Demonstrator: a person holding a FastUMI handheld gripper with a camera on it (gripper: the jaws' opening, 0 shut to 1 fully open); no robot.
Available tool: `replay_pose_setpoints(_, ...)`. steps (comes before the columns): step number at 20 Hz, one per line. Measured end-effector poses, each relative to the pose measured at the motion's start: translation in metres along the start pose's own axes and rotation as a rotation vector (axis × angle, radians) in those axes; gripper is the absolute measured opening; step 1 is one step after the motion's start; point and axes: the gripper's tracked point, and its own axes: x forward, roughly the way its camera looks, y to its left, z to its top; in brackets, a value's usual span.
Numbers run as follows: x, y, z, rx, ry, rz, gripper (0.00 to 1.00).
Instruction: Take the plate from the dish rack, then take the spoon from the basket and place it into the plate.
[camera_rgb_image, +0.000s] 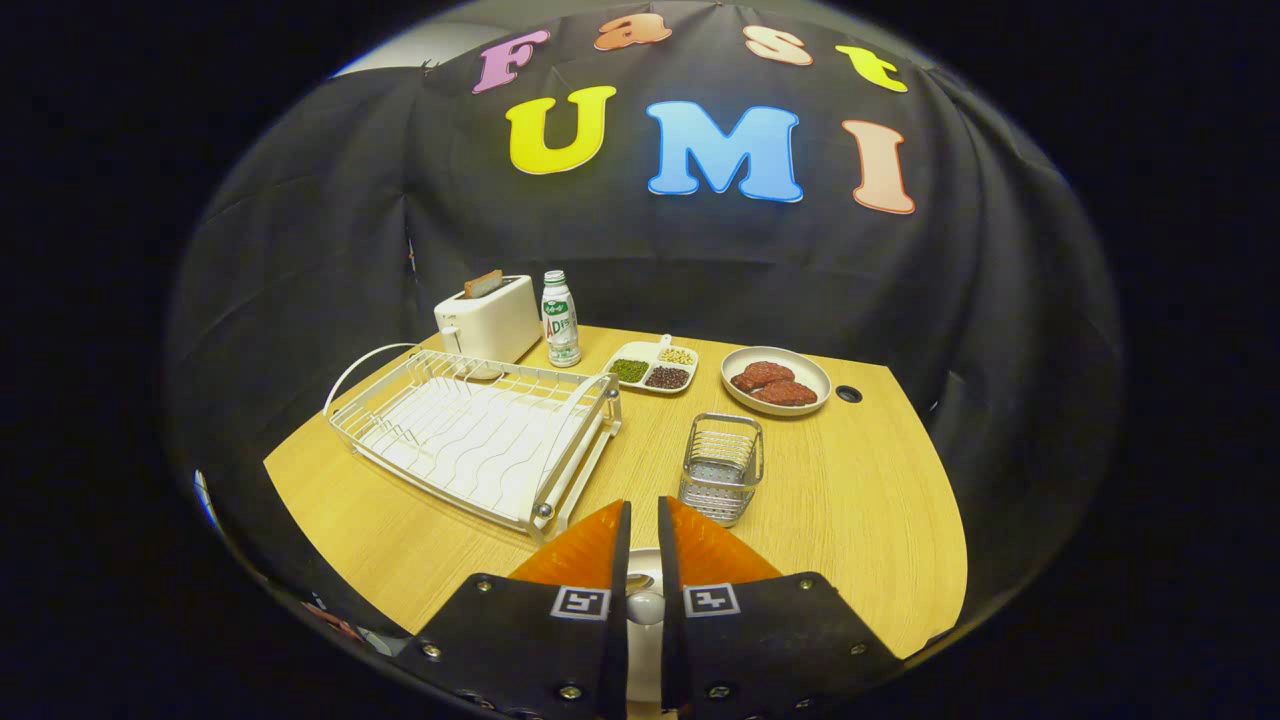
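Note:
My gripper (645, 510) hangs low over the table's near edge, its fingers drawn close with only a narrow slot between them. In that slot I see a metal spoon (641, 600), gripped from both sides. Under it lies a white plate (646, 655), mostly hidden by the fingers. The white wire dish rack (470, 435) stands beyond the fingers to the left with nothing in it. Just ahead to the right, the small metal mesh basket (722, 470) holds nothing.
On the wooden table (850, 500), at the back stand a white toaster (488, 320) with a slice of bread, a drink bottle (560, 320), a divided dish of beans (652, 366) and a plate of brown patties (776, 380). Black cloth walls the booth.

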Motion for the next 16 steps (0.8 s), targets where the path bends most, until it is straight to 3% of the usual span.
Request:
replay_pose_setpoints(6, 0.016, 0.009, -0.008, -0.033, 0.031, 0.041, 0.13)
replay_pose_setpoints(8, 0.017, 0.007, -0.009, -0.054, 0.033, 0.052, 0.17)
replay_pose_setpoints(9, 0.019, -0.003, -0.009, -0.056, 0.031, 0.021, 0.27)
replay_pose_setpoints(12, 0.015, -0.024, -0.005, -0.001, 0.016, -0.034, 0.28)
replay_pose_setpoints(16, -0.020, -0.068, 0.029, 0.057, -0.103, -0.136, 0.28)
